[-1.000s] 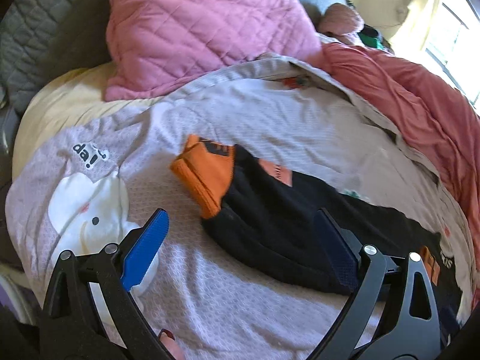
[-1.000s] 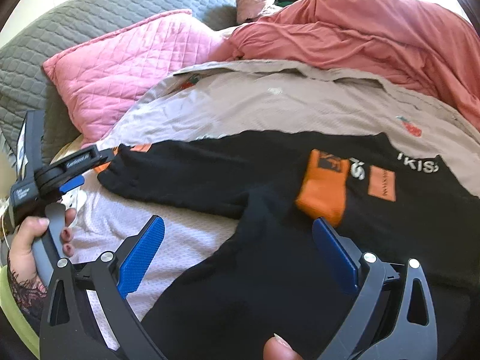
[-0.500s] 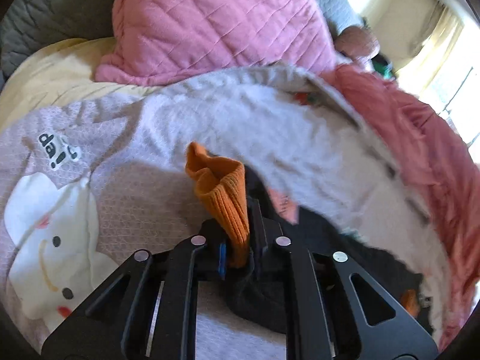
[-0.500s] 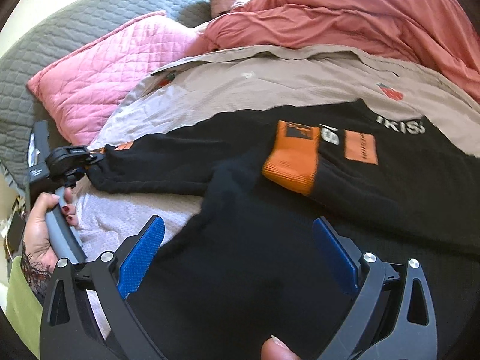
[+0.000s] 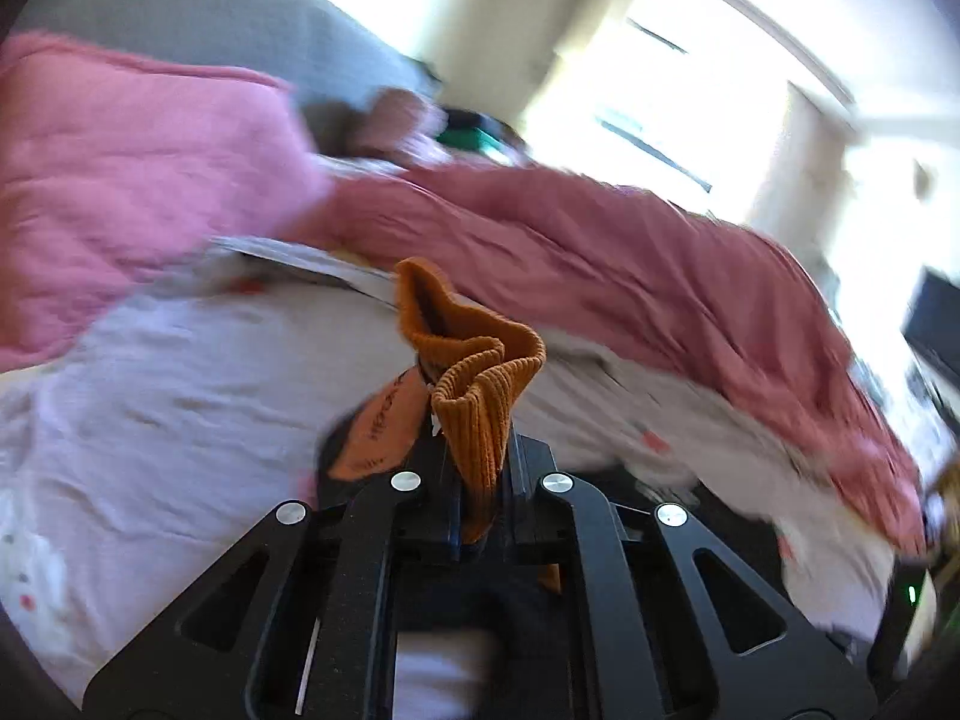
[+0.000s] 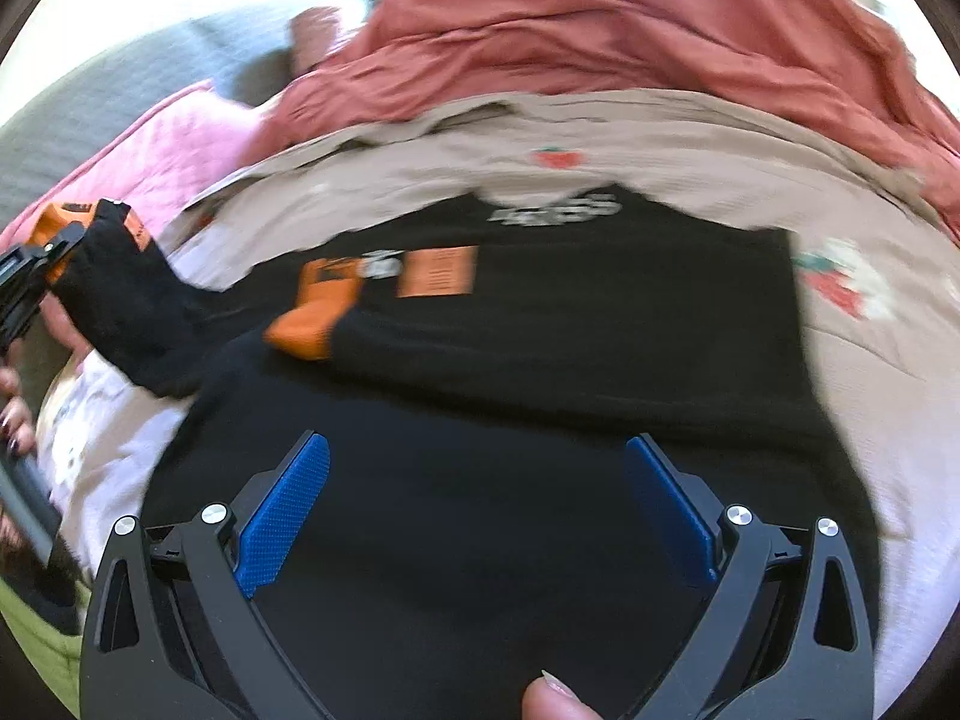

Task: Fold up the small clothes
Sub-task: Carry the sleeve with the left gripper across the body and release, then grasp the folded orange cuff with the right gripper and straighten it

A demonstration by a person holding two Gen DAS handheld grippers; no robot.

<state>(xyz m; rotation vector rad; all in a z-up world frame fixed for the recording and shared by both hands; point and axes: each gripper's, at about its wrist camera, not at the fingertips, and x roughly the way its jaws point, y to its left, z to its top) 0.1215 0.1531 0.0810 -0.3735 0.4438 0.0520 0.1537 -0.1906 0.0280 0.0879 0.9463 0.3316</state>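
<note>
Left gripper (image 5: 480, 480) clamped tight on orange ribbed cuff (image 5: 480, 396) of black sweatshirt (image 6: 510, 420); cuff held off bed, sleeve (image 6: 126, 312) hanging back toward garment body. Right gripper (image 6: 477, 516) spread wide, nothing between blue pads (image 6: 282, 510), hovering low over body's near part. Body flat on pale sheet (image 6: 870, 360), second orange cuff (image 6: 318, 306) already lying across chest. Sleeve's long axis runs from left gripper rightward into body; judged next: carry cuff inward across chest, left gripper nearer. Beyond: pink pillow (image 5: 120, 192), red blanket (image 6: 630, 30).
</note>
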